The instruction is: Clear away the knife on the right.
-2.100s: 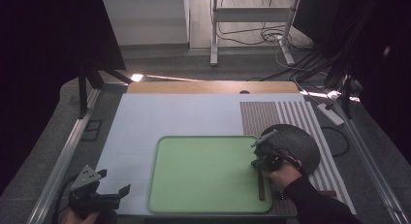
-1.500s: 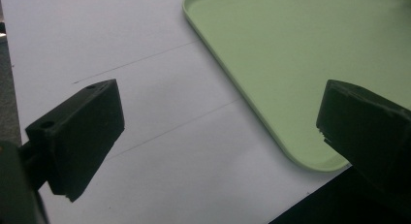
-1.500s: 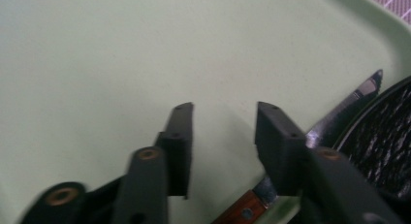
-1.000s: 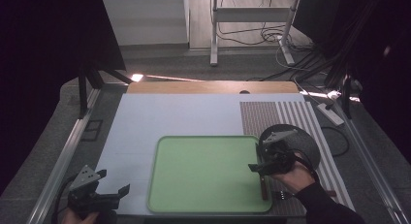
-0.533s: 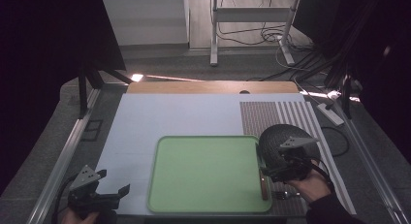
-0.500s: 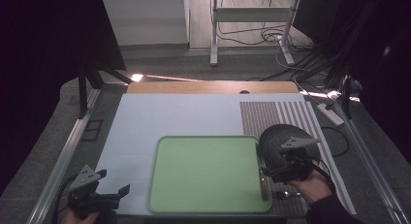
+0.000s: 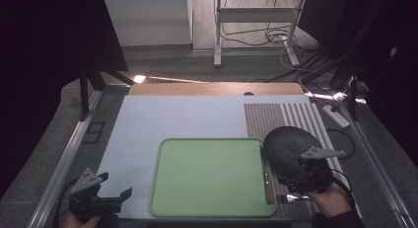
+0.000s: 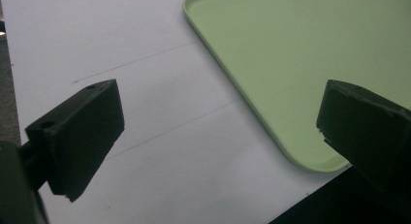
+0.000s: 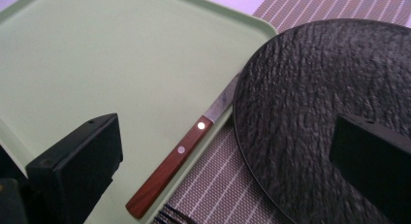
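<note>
Knife (image 9: 186, 158) lies along the tray's (image 7: 212, 173) right edge, handle toward the near edge, blade tucked under the plate (image 7: 288, 151). Right gripper (image 7: 308, 181) hangs close by, jaws wide and just opened, nothing between them. Left gripper (image 7: 103, 198) sits wide open by the near-left corner.

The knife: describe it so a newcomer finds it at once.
Find the green tray in the middle of the table. Along its right edge, beside the black plate, lies the knife; its reddish wooden handle with two silver rivets sets it apart.
</note>
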Tool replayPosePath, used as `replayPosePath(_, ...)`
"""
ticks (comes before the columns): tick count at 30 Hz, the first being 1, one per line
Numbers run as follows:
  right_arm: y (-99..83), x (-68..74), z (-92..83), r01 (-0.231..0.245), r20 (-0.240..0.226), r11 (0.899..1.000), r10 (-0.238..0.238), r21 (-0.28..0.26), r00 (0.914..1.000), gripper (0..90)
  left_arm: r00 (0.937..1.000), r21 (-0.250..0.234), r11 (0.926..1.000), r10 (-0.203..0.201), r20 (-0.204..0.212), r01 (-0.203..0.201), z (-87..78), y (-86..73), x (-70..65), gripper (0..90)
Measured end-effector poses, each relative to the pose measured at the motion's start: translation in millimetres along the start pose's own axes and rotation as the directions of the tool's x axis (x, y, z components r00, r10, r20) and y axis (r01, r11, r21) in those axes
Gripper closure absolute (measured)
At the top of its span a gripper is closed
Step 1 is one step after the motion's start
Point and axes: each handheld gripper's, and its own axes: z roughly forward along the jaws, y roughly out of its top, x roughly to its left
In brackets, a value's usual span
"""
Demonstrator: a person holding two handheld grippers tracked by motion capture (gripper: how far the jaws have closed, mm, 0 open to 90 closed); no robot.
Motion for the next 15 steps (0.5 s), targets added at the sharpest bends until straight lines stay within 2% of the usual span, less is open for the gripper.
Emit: replayPosePath(15,-17.3,-4.0,-20.4,-0.043,0.042,0.998,0.045,-0.04,0.9981,0.0,0.9999,-0.003,0.9999,-0.011,0.0,0.011,-0.2,-0.3,0.7,2.8)
